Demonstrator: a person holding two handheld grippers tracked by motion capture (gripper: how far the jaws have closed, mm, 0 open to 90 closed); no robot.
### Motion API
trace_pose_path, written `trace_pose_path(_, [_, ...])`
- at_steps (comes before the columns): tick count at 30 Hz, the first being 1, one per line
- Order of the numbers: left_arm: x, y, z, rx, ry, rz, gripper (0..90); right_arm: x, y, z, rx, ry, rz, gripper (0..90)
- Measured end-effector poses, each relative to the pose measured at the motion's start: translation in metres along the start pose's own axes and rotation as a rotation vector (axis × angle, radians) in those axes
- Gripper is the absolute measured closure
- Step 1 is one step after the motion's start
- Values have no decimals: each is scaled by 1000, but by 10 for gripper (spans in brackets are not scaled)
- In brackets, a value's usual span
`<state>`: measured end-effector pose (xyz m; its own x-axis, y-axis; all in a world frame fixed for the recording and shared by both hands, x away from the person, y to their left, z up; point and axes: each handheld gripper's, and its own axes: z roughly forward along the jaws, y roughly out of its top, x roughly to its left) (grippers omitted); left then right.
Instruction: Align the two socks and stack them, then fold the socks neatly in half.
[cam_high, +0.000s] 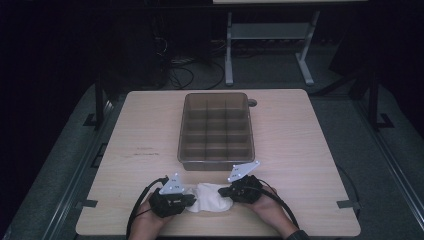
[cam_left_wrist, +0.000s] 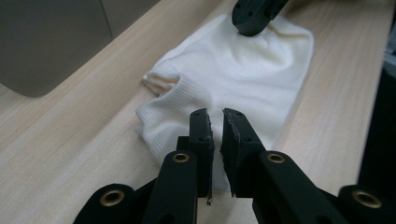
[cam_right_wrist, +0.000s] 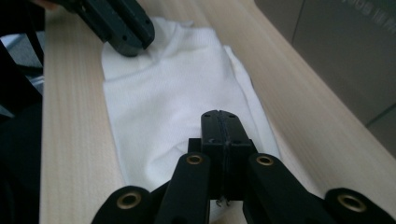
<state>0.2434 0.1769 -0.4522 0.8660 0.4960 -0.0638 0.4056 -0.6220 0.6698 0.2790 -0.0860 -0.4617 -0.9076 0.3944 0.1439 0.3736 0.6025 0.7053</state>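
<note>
Left gripper (cam_high: 186, 201) first: its jaws stand narrow, a thin slit between the tips, poised over the ribbed cuff of the white sock (cam_left_wrist: 233, 88), with no cloth plainly caught between them. The sock lies flat on the table (cam_high: 300, 130), stretched from these jaws across to the other pair. Over to the right gripper (cam_high: 225, 191): jaws pressed fully together, tips down on the far end of the sock; whether any cloth is pinched I cannot tell. To fold it cleanly, I reckon each pair should bite one end squarely and lift level, so the knit doesn't bunch. Beyond the jaws sits a brown divided tray (cam_high: 216, 129), its compartments bare. The tabletop is pale wood, the room around it dark, a desk frame (cam_high: 270, 40) behind.
</note>
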Motion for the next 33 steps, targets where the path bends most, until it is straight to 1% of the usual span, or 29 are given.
trace_pose_path(2, [1,0,3,17,6,5,828,0,-3,1,4,0,1,896])
trace_pose_path(3, [2,0,4,29,17,13,832,0,-4,1,3,0,0,897])
trace_pose_path(5, [4,0,5,35,27,13,834,-1,-6,0,4,3,8,897])
trace_pose_path(6, [5,1,5,40,39,15,834,-2,-7,0,5,4,1,898])
trace_pose_path(7, [6,1,5,47,50,22,835,-2,-8,0,2,6,10,898])
trace_pose_path(11, [11,2,6,45,44,17,845,-2,-10,-1,3,11,13,900])
trace_pose_path(14, [16,5,9,49,53,28,848,0,-12,-2,6,13,15,900])
trace_pose_path(17, [20,9,12,50,55,34,848,4,-13,-3,12,15,9,900])
trace_pose_path(18, [21,10,12,55,53,43,848,4,-13,-4,15,16,1,900])
trace_pose_path(19, [21,10,13,50,53,37,848,6,-14,-4,15,21,7,900])
trace_pose_path(26, [24,16,18,51,49,60,849,14,-16,-6,23,29,-10,900])
trace_pose_path(27, [25,17,19,47,49,60,849,15,-16,-6,23,35,-5,900])
trace_pose_path(29, [26,19,21,48,45,62,850,17,-17,-6,27,42,-16,900])
trace_pose_path(32, [27,22,23,46,43,61,852,20,-17,-5,28,54,-18,900])
trace_pose_path(33, [28,23,24,50,42,67,852,20,-17,-5,29,57,-17,900])
